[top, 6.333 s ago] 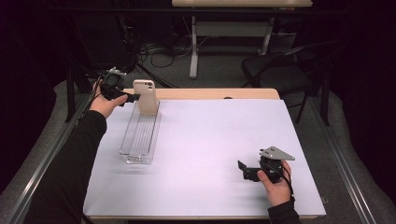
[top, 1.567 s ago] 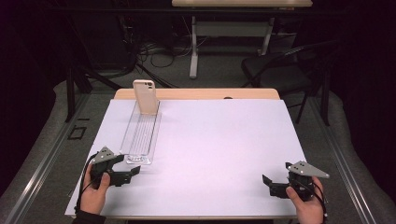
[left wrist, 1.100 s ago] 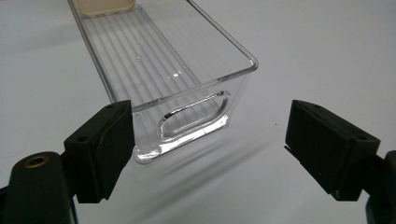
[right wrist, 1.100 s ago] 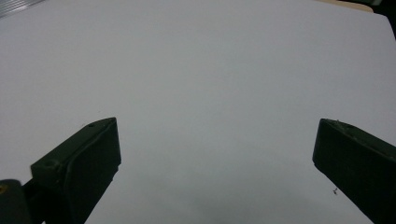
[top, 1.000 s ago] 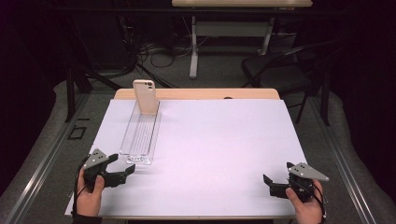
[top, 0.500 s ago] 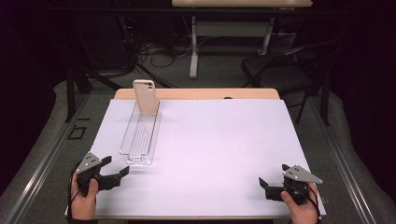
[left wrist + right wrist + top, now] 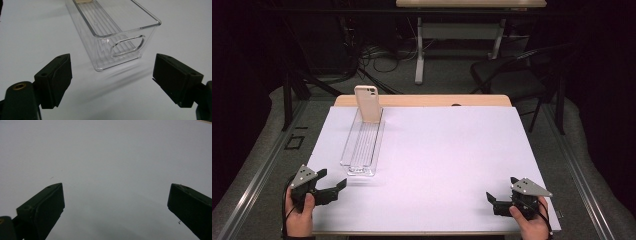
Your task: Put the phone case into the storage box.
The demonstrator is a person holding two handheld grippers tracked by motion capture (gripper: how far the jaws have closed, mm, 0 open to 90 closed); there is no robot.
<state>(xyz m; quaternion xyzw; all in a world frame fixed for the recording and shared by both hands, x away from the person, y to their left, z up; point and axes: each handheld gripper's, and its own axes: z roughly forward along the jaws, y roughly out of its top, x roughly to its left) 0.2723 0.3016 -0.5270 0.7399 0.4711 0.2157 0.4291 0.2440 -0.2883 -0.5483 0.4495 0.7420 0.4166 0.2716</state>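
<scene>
Clear plastic bin [image 7: 362, 144] as landmark: long, narrow, ribbed floor, oval handle cutout in near end, lying lengthwise on white table cover [image 7: 447, 155].
Tan phone [image 7: 367, 103] stands upright at bin's far end, leaning on end wall; likely the placed item, slim slab, matte back.
Left gripper [image 7: 328, 189] just beside bin's near end, jaws wide, empty, pointed at bin.
Right gripper [image 7: 492, 201] well apart from bin, at near right edge, jaws wide, empty; looks parked.
</scene>
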